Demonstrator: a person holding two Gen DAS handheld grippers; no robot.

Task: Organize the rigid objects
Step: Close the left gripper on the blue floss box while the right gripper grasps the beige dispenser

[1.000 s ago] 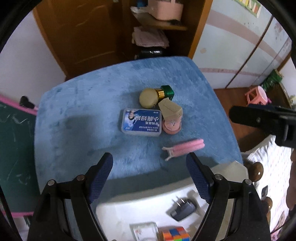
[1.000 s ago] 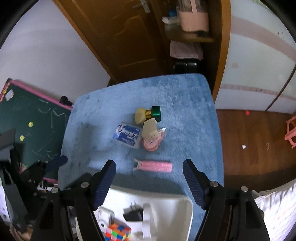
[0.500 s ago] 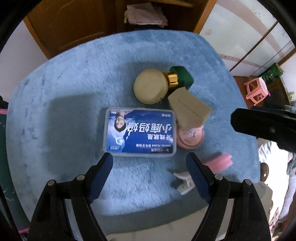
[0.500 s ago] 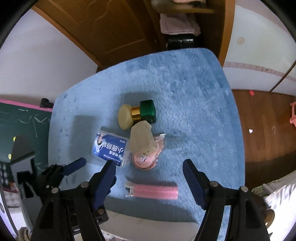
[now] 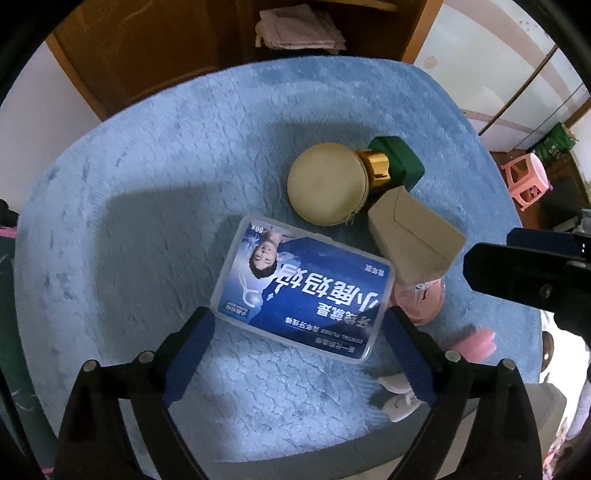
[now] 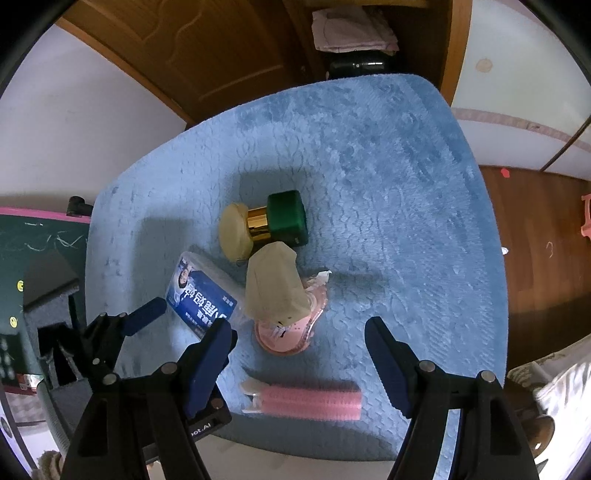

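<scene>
A clear plastic box with a blue label (image 5: pixel 303 291) lies on the blue fuzzy mat (image 5: pixel 147 184). My left gripper (image 5: pixel 299 354) is open, its fingers on either side of the box's near edge, not closed on it. Beside the box lie a green bottle with a gold neck and beige round cap (image 5: pixel 354 181), a beige pouch (image 5: pixel 413 236) on a pink round case (image 5: pixel 421 302), and a pink hair clip (image 6: pixel 306 402). My right gripper (image 6: pixel 299 362) is open and empty above the clip and pink case (image 6: pixel 284 332). The box also shows in the right wrist view (image 6: pixel 203 295).
A wooden door and shelf with folded cloth (image 6: pixel 351 29) stand behind the mat. A green chalkboard (image 6: pixel 33 258) is at the left. A pink stool (image 5: pixel 524 181) stands on the wood floor at right. A white bin edge (image 6: pixel 258 461) lies below the mat.
Both grippers have moved forward and down toward the objects. My left gripper now straddles the near edge of the blue-label box. The white bin has dropped out of the left view.
</scene>
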